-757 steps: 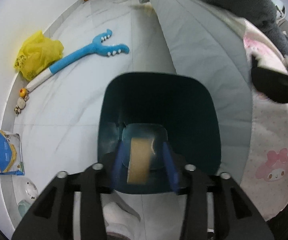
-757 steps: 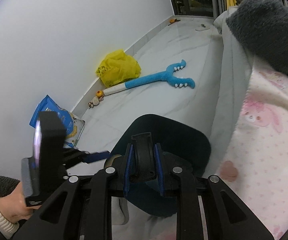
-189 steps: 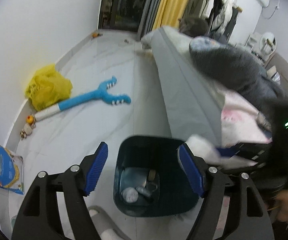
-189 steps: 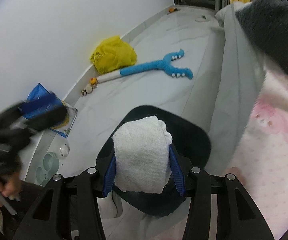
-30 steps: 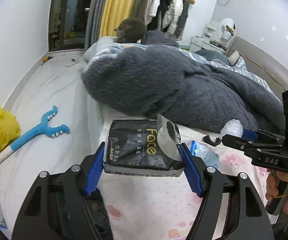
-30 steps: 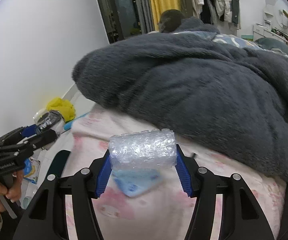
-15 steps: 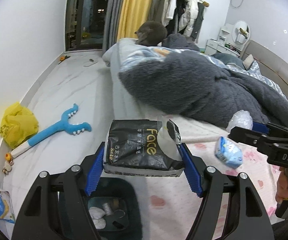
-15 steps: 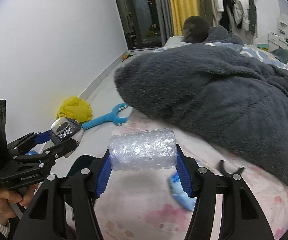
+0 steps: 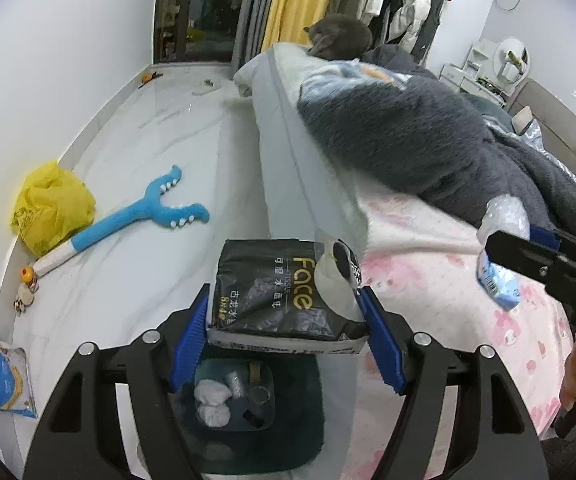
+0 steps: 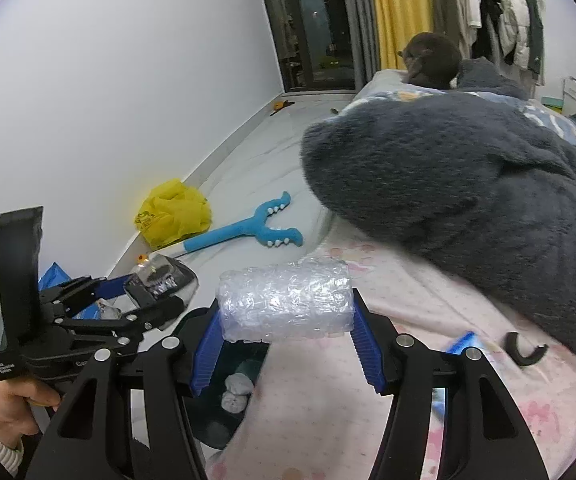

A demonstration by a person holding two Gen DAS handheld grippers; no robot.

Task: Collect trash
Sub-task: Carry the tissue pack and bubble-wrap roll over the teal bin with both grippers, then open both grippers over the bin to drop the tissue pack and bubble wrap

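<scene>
Currently, item one: your left gripper (image 9: 286,330) is clenched on a black tissue pack (image 9: 284,288), held directly above the dark bin (image 9: 308,420) on the floor beside the bed (image 9: 428,280).

Item two: your right gripper (image 10: 286,346) is clamped on a roll of bubble wrap (image 10: 286,300), held over the bed edge, beside the bin and not yet above its mouth.

Item three: a small blue packet (image 9: 498,284) shows just below the right gripper, toward the bed side of the bin; you cannot tell whether it is caught or loose.

Risks:
- The pack looks nearly as wide as the bin mouth; released tilted, it may catch the rim and tip onto the floor.
- The roll is light and round; let go short of the bin, it would likely land on the bed or roll off.
- Both grippers converge on the bin and could knock together.
</scene>
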